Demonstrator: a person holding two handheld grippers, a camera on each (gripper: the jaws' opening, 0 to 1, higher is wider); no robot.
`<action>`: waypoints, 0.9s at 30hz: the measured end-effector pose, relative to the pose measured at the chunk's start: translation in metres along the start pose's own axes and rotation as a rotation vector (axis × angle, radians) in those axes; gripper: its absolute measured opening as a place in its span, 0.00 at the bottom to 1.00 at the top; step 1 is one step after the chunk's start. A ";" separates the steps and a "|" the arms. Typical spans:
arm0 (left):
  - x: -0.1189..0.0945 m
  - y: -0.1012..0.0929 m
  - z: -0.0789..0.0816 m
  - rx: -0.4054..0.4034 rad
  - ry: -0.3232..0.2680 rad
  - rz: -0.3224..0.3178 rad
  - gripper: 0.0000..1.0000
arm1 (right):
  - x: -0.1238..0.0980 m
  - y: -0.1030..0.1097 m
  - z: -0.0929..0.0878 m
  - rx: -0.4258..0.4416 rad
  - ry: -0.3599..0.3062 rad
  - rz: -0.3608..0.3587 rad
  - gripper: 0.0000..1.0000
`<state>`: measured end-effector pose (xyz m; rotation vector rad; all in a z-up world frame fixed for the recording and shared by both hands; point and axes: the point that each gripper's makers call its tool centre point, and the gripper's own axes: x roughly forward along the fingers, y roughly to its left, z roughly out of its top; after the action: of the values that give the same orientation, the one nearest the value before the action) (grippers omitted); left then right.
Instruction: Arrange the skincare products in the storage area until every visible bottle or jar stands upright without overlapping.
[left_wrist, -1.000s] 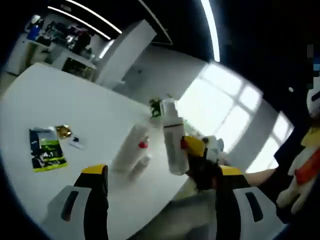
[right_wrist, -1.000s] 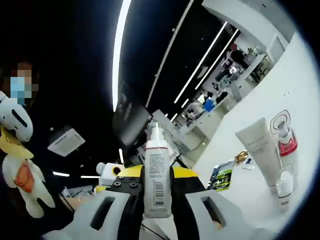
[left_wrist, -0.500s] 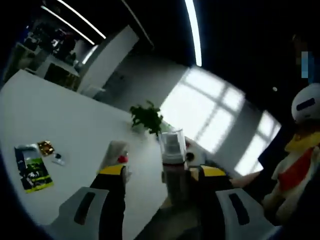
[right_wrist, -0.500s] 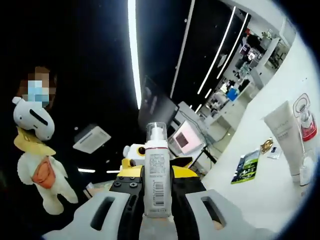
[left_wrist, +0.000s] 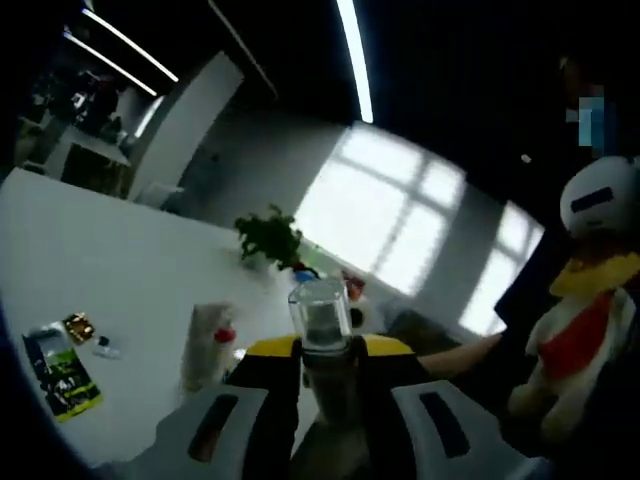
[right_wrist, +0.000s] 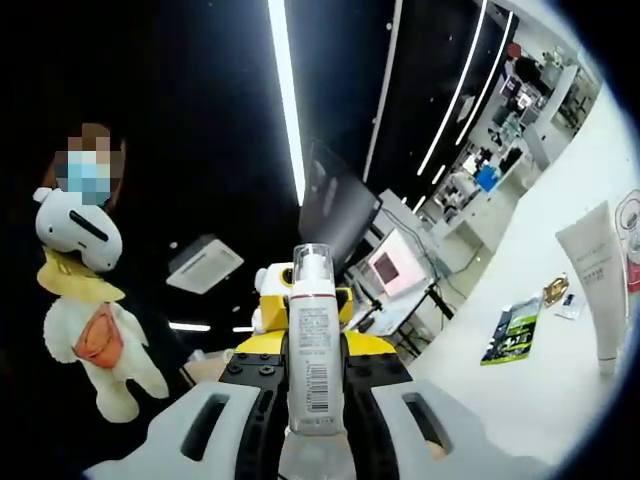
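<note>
Both claws (left_wrist: 325, 370) (right_wrist: 315, 375) clench one pump bottle (right_wrist: 315, 350), its base hidden between the jaws.

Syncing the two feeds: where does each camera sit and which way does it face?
Left gripper view: rides the left gripper, faces across the white table toward bright windows; its own jaws show, closed around a clear-capped bottle.
Right gripper view: rides the right gripper, tilted up at the dark ceiling; its jaws clamp the white pump bottle.
Shared: the table, green packet, white tube, plush toy.
</note>
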<state>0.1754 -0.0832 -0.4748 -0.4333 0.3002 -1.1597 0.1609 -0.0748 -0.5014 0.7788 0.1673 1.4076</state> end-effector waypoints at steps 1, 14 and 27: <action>0.001 0.000 0.001 -0.004 0.005 0.002 0.20 | 0.001 0.001 0.002 -0.001 -0.002 0.002 0.19; 0.014 -0.017 -0.006 0.301 0.180 -0.044 0.17 | 0.001 0.004 0.000 -0.435 0.330 -0.187 0.28; 0.019 -0.030 -0.011 0.398 0.187 -0.142 0.17 | -0.013 0.012 -0.006 -0.578 0.480 -0.131 0.20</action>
<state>0.1529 -0.1125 -0.4706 0.0043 0.1945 -1.3656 0.1454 -0.0853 -0.5030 -0.0518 0.1653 1.3987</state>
